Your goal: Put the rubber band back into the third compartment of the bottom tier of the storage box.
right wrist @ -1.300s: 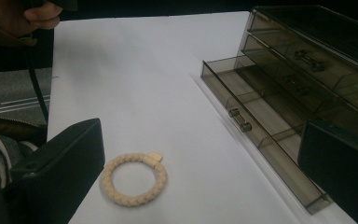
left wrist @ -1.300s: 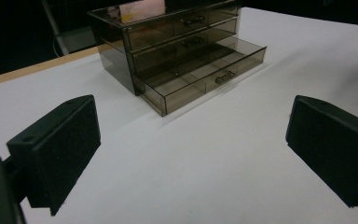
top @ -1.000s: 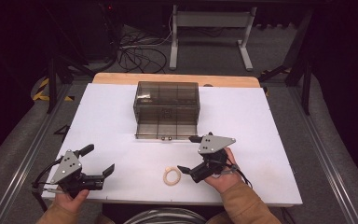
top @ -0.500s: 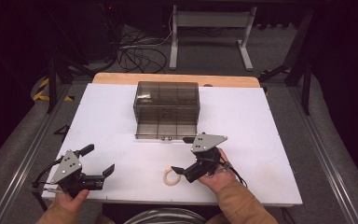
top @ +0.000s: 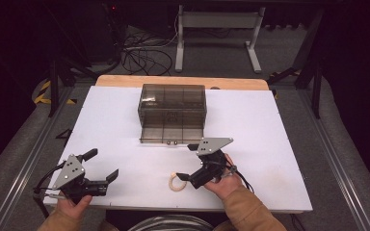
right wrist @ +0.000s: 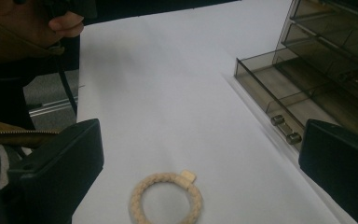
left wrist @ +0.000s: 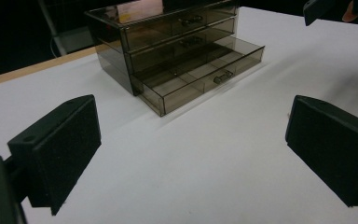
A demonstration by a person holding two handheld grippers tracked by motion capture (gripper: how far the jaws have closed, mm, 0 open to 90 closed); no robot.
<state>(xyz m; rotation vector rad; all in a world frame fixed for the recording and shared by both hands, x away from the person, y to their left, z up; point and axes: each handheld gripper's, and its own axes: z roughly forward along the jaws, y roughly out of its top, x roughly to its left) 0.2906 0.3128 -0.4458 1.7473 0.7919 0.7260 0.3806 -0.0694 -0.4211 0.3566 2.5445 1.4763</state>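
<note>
Toward the far edge of the white table (top: 125, 120), about midway along it, stands a smoky see-through drawer chest (top: 172, 113) with three levels. Its bottom drawer (left wrist: 200, 81) is pulled out toward the person, and the dividers inside show through; I can see nothing lying in its compartments, though the tinted plastic makes that hard to judge. The two upper drawers are pushed in, each with small metal handles on the front.

Near the front edge of the table, a little right of its middle, lies a pale braided ring (top: 177, 182) with a small tag on it, flat on the surface. The right gripper (top: 189, 162) is just beside it on the right. In the right gripper view the ring (right wrist: 166, 198) lies low between the two black jaws, nearer the left one and touching neither; the jaws stand wide apart. The right hand (top: 221, 177) holds this gripper from behind, the brown sleeve coming in from the front edge, with the tool angled toward the left and slightly down.

The left gripper (top: 101, 166) sits at the front left corner of the table, well apart from the ring. Its jaws are also spread wide with nothing between them, pointing toward the chest. The left hand (top: 72, 204) grips it from below at the table's edge.
</note>
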